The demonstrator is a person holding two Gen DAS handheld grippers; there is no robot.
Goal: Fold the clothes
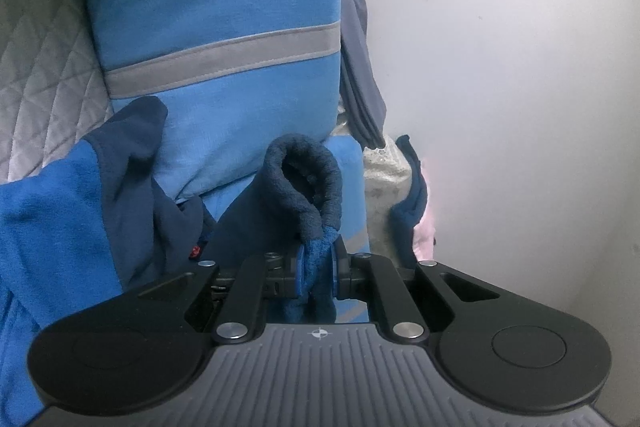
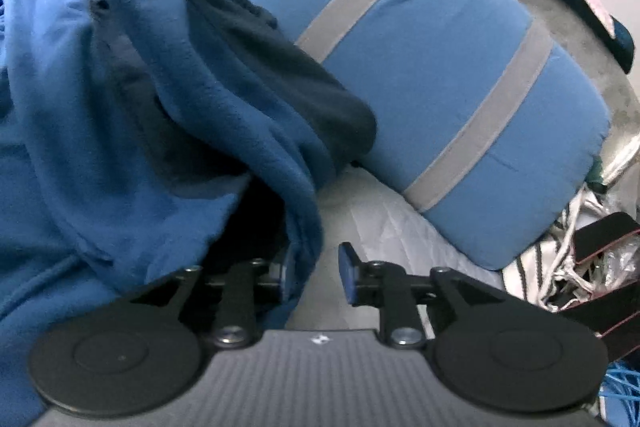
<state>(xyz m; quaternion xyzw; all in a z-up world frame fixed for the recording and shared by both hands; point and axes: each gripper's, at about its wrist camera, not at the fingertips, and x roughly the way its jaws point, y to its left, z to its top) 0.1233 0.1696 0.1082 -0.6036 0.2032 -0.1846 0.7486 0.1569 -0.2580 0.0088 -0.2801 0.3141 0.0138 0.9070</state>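
A blue fleece garment with dark navy cuffs and trim lies bunched on the bed. My left gripper is shut on a navy-cuffed sleeve end of it, which loops up above the fingers. In the right wrist view the same garment hangs in folds at the left, its navy part draped against the pillow. My right gripper is open, with a blue fold of the garment lying against its left finger; the right finger is bare.
A blue pillow with grey stripes lies on a grey quilted bedspread. A white wall is at the right, with dark clothes beside it. Cords and clutter sit at the right.
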